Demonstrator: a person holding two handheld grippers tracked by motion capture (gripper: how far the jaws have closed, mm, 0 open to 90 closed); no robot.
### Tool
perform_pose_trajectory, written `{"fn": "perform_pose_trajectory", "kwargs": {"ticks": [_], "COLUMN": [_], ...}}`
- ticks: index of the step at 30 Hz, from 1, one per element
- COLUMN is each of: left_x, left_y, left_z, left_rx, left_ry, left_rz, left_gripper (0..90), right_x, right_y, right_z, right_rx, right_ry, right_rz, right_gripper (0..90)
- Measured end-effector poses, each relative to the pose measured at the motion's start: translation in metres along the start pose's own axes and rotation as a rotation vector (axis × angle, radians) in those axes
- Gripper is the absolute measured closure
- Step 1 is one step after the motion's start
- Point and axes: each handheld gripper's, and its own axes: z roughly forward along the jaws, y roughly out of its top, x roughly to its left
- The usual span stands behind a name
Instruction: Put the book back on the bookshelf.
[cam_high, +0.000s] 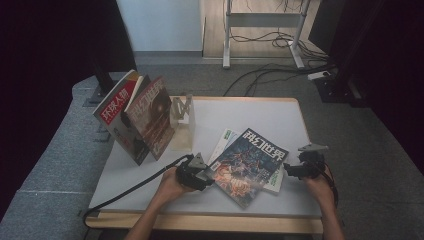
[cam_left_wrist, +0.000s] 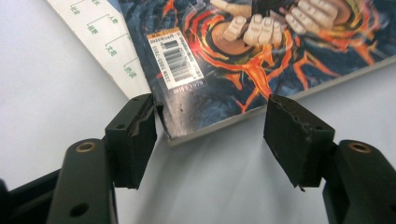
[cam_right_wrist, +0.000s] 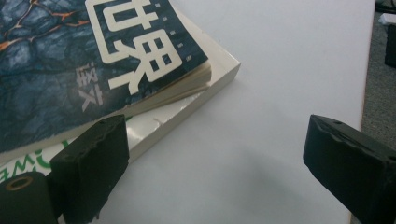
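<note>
The high view looks forward and down from above the near edge of the white table (cam_high: 280, 120), taking in the whole tabletop and the floor beyond. The left gripper view sits low and very close at the near-left corner of the dark magazine (cam_left_wrist: 243, 60), facing right and far across its cover. The right gripper view sits just as low at that magazine's (cam_right_wrist: 70, 70) far-right corner, facing left. All three views share this magazine (cam_high: 247, 167) and the bare table around it.
</note>
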Motion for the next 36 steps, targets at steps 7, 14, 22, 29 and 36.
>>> {"fn": "perform_pose_trajectory", "kwargs": {"ticks": [7, 14, 22, 29, 36], "left_x": [0.003, 0.005, 0.008, 0.008, 0.007], "left_y": [0.002, 0.003, 0.004, 0.004, 0.003], "left_z": [0.002, 0.009, 0.012, 0.012, 0.012], "left_rx": [-0.012, -0.056, -0.086, -0.086, -0.09], "left_ry": [-0.01, -0.031, -0.058, -0.056, -0.059], "left_rz": [-0.006, -0.03, -0.066, -0.063, -0.062], "left_gripper": [38.5, 39.2, 41.8, 41.2, 39.2], "right_x": [-0.003, -0.003, 0.004, 0.016, 0.024], "right_y": [-0.005, -0.006, 0.0, 0.007, 0.008], "right_z": [-0.006, -0.013, -0.017, -0.007, 0.008], "right_rx": [0.0, -0.001, -0.008, 0.002, 0.026], "right_ry": [0.004, 0.015, 0.064, 0.139, 0.179], "right_rz": [0.004, 0.004, 0.009, 0.038, 0.075], "right_gripper": [7.1, 6.5, 1.4, 0.0, 0.0]}}
